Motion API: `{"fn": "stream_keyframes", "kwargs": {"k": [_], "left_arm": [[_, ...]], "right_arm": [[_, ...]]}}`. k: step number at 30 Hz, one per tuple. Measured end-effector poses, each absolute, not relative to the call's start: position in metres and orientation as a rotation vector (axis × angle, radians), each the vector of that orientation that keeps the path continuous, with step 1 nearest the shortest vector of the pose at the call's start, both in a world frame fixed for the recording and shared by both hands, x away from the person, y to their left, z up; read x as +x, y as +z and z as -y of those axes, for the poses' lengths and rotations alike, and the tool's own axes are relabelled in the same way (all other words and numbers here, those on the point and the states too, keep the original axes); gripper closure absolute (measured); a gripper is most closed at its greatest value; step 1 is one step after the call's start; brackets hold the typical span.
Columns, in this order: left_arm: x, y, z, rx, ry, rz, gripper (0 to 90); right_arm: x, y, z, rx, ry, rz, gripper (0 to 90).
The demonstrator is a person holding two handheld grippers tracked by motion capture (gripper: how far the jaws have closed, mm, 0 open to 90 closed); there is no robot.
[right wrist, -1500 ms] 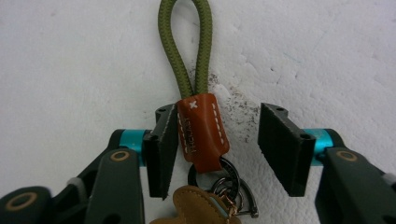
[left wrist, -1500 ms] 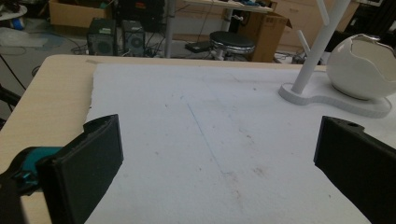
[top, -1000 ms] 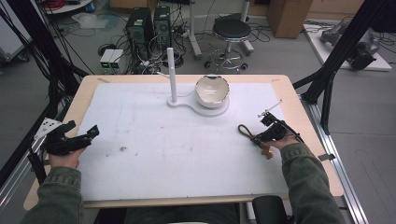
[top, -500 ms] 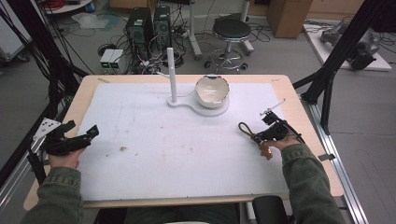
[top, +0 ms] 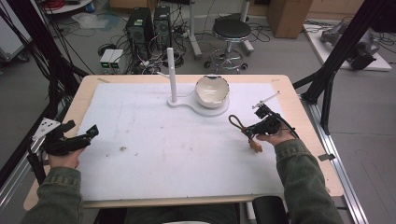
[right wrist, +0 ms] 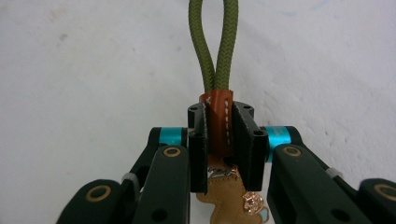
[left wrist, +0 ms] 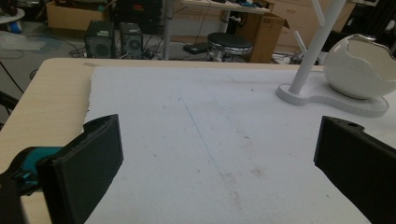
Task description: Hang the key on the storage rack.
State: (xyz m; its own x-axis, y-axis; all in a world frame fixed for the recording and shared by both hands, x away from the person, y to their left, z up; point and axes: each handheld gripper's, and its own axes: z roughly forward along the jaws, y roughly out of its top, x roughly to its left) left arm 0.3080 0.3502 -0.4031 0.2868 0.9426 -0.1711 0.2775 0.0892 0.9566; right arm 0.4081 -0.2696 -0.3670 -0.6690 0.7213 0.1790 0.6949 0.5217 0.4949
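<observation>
keyring pinched at its leather collar, stand waiting across the mat

the right gripper (right wrist: 219, 140) is clenched on a keyring (right wrist: 219, 126): its jaws squeeze the brown stitched leather collar where the two strands of the olive cord loop (right wrist: 215, 46) meet, and a tan leather tag (right wrist: 226, 196) with a small metal piece hangs out behind the jaws. in the high view the right gripper (top: 254, 130) sits near the right edge of the white mat (top: 177, 154) that covers the worktop, about midway between its near and far edges, and the loop reaches out toward the middle of the mat. whether the cord rests on the mat or hangs just above it cannot be told.

the left gripper (top: 88, 133) hovers at the left edge of the mat with its jaws spread wide and nothing between them.

at the far edge, near the middle, stands a white branch-shaped stand (top: 172, 70) on a flat base, with a white eggshell-like bowl (top: 212, 91) beside the post on the same base.

the keyring looks light. the braided cord is soft and will likely sag and swing, so it gives poor purchase. the collar is the firmest, flattest part and the sensible place to hold. the bowl looks brittle and probably tips easily, so bumping it is a risk.
</observation>
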Motion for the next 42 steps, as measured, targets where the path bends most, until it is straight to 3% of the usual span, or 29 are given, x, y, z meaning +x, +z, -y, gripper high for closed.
{"fn": "stream_keyframes", "kwargs": {"k": [24, 42], "left_arm": [[0.307, -0.402, -0.351, 1.415, 0.740, -1.215, 1.7], [0.308, -0.402, -0.351, 1.413, 0.729, -1.212, 1.7]], "right_arm": [[0.415, -0.304, 0.222, 1.083, 1.019, -2.656, 76.9], [0.441, -0.272, 0.178, 1.063, 1.079, -2.634, 76.5]]}}
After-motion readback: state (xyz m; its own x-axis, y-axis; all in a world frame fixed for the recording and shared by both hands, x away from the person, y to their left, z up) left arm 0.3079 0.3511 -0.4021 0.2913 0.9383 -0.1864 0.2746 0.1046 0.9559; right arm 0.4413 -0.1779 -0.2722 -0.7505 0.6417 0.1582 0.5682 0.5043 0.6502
